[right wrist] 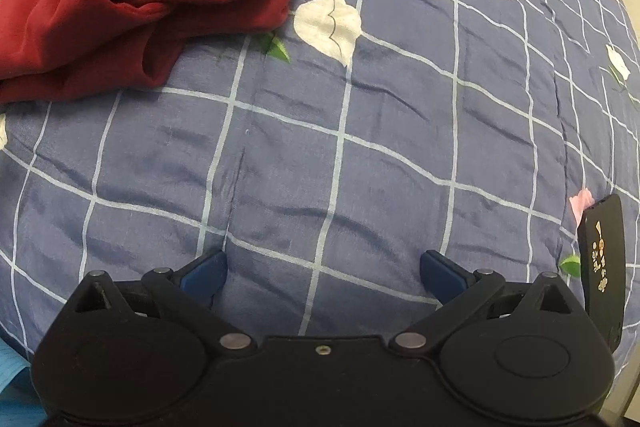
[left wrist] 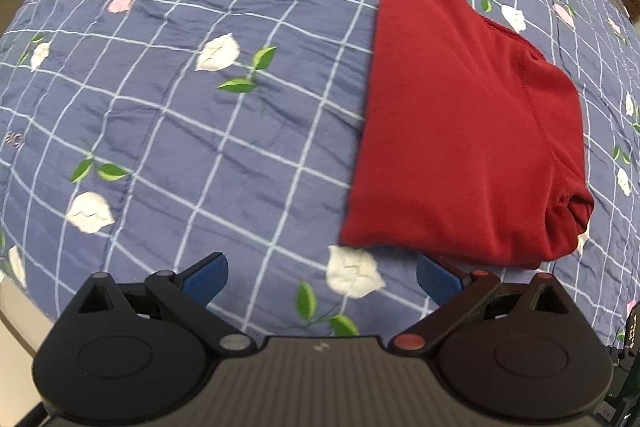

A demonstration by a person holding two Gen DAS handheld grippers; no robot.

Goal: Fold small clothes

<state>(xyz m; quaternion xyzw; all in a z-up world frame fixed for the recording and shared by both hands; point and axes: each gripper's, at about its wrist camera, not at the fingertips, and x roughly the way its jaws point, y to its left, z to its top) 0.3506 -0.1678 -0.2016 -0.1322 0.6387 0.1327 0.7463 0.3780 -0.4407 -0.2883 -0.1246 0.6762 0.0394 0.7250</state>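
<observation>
You are hovering both spread, empty claws, left claw [left wrist: 322, 277] and right claw [right wrist: 323, 273], over the bed quilt [left wrist: 168, 115], the soft, light red garment [left wrist: 460, 131] lying folded at two o'clock, best pinched at a hem.

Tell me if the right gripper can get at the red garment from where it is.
Probably yes. The right gripper is open and empty, and only bare quilt lies between it and the folded red garment ahead to its left.

Left claw [left wrist: 322, 277] and right claw [right wrist: 323, 275] both gape wide, empty.
</observation>
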